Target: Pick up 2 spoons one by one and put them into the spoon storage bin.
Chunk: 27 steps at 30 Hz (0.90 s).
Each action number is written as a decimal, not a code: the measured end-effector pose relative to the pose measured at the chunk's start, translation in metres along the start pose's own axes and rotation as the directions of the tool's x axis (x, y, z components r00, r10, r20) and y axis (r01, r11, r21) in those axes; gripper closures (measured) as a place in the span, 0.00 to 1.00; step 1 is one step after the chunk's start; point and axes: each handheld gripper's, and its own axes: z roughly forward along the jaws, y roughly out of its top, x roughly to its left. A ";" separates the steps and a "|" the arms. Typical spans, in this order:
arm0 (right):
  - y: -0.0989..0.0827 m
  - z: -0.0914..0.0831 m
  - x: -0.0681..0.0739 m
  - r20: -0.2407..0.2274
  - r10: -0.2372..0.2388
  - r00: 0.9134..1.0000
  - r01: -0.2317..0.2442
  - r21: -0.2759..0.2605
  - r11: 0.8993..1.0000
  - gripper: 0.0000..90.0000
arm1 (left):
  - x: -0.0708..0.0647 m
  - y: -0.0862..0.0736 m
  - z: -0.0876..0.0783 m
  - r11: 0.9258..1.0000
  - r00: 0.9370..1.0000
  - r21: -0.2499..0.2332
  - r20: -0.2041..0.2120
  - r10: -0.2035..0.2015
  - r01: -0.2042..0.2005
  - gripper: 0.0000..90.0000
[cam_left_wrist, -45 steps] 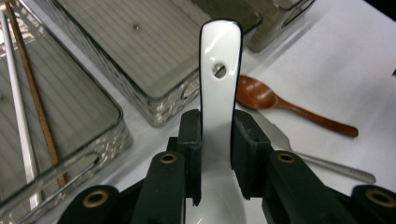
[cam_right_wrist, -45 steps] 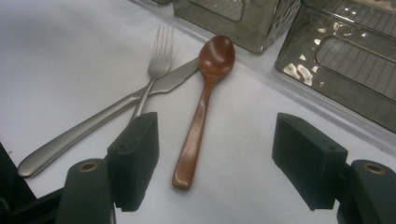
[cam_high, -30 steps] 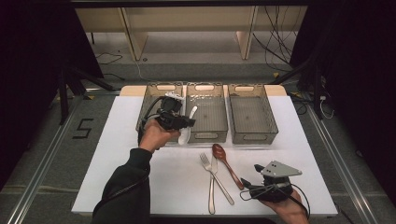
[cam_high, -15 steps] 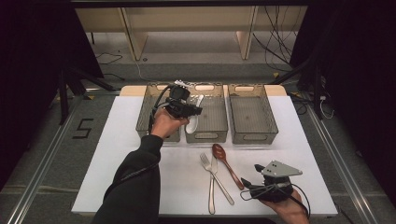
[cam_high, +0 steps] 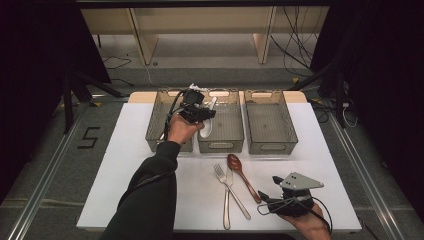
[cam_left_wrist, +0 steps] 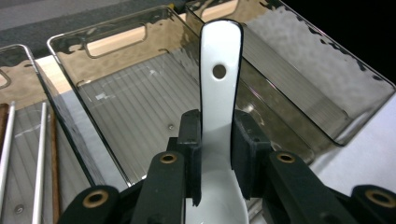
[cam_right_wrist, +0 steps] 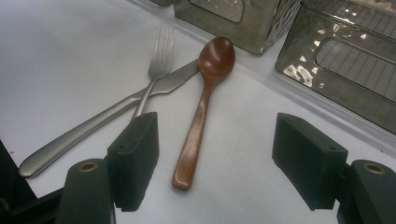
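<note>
1. High view: the left gripper (cam_high: 200, 114) holds a white spoon (cam_high: 207, 123) above the middle bin (cam_high: 223, 145) of three clear bins at the far edge of the desk (cam_high: 120, 165). The spoon hangs bowl-down, apparently so it can be lowered inside. The right gripper (cam_high: 267, 196) rests near the desk's front edge, just beside the wooden spoon (cam_high: 242, 175).

2. Left gripper view: the jaws are clamped on the white spoon (cam_left_wrist: 218, 112) where handle meets bowl. The handle points out ahead over the middle bin (cam_left_wrist: 140, 107). Thin utensils lie in the neighbouring bin (cam_left_wrist: 28, 154), which suggests sorting by type.

3. Right gripper view: the jaws stand apart, gripping nothing. The wooden spoon (cam_right_wrist: 203, 107) lies between them on the desk, handle end nearest. The fork (cam_right_wrist: 152, 84) and knife (cam_right_wrist: 98, 121) lie crossed beside it.
</note>
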 end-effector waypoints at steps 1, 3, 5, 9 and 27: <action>0.000 0.000 0.000 0.001 0.000 1.000 0.000 0.001 1.000 0.36 | 0.001 0.000 0.001 1.000 1.000 0.002 -0.001 -0.004 0.004 0.83; 0.000 0.000 0.000 -0.001 0.001 1.000 -0.001 0.001 1.000 0.36 | 0.002 -0.001 0.004 1.000 1.000 0.012 -0.004 -0.005 0.005 0.83; 0.000 0.000 0.000 -0.001 0.000 1.000 0.000 0.002 1.000 0.36 | 0.003 -0.002 0.008 1.000 1.000 0.015 -0.010 -0.007 0.007 0.83; 0.000 0.000 0.000 -0.003 -0.001 1.000 0.001 0.002 1.000 0.36 | 0.004 -0.003 0.012 1.000 1.000 0.015 -0.019 -0.018 0.018 0.82; 0.000 0.000 0.001 -0.004 -0.001 1.000 0.001 0.002 1.000 0.36 | 0.009 -0.020 0.028 0.997 0.999 0.060 -0.039 -0.037 0.040 0.82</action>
